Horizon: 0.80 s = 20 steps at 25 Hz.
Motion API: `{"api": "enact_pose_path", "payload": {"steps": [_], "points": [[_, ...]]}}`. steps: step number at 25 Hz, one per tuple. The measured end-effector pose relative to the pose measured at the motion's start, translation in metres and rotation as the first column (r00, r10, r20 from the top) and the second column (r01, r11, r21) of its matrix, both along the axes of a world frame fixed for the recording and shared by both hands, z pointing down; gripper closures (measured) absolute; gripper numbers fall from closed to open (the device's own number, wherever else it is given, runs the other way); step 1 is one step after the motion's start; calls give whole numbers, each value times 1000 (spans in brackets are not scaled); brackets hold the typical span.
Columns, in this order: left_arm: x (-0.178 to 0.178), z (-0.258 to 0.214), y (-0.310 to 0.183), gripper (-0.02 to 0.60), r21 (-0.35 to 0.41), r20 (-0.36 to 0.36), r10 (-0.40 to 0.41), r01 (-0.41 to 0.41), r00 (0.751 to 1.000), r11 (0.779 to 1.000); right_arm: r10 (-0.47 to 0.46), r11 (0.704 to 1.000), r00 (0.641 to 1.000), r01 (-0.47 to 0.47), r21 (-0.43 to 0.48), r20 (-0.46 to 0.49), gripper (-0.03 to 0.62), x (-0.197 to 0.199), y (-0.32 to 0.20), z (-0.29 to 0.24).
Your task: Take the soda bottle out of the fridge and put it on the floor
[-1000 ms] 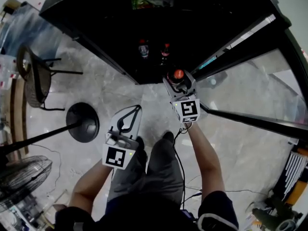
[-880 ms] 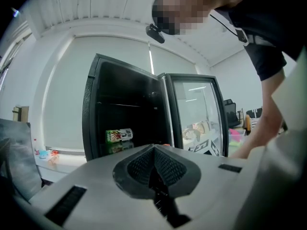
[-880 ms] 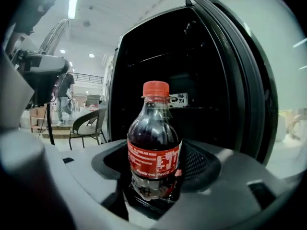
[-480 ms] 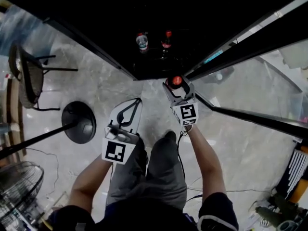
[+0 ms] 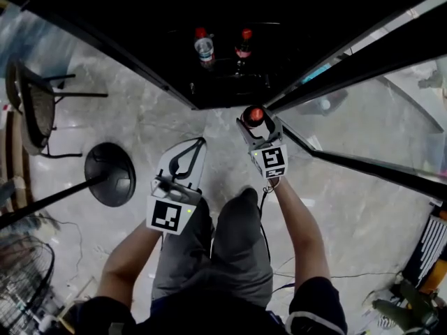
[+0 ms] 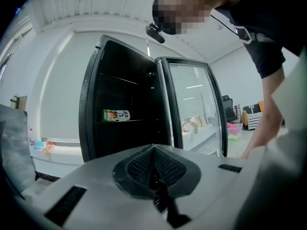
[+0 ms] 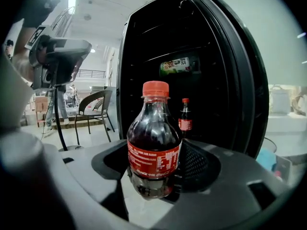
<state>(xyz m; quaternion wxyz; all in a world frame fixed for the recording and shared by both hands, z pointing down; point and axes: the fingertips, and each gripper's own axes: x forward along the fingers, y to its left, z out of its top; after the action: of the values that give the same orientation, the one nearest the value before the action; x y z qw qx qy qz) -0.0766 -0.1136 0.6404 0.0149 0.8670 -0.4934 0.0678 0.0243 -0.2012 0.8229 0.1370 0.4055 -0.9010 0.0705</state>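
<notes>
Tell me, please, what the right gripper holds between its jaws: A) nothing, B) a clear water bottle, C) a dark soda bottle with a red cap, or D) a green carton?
C: its own view shows the right gripper closed on the soda bottle, with the red cap and red label in plain sight.

A roomy office-like work hall rather than a home: pale polished stone floor (image 5: pixel 174 124), a tall black glass-door display fridge (image 5: pixel 140 33) open just ahead of the right tongs (image 5: pixel 257 123), a wicker chair (image 5: pixel 31 107) and round stand base (image 5: pixel 110 174) left of the left tongs (image 5: pixel 200 146), a floor fan (image 5: pixel 24 285) behind them.
</notes>
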Motion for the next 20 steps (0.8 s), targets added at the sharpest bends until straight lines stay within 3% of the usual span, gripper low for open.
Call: {"api": "enact_pose_path", "payload": {"steps": [20], "points": [[-7, 96, 1, 557, 25, 41, 9, -10, 999, 1000, -39, 998, 998, 37, -53, -42, 278, 1, 20, 152]]}}
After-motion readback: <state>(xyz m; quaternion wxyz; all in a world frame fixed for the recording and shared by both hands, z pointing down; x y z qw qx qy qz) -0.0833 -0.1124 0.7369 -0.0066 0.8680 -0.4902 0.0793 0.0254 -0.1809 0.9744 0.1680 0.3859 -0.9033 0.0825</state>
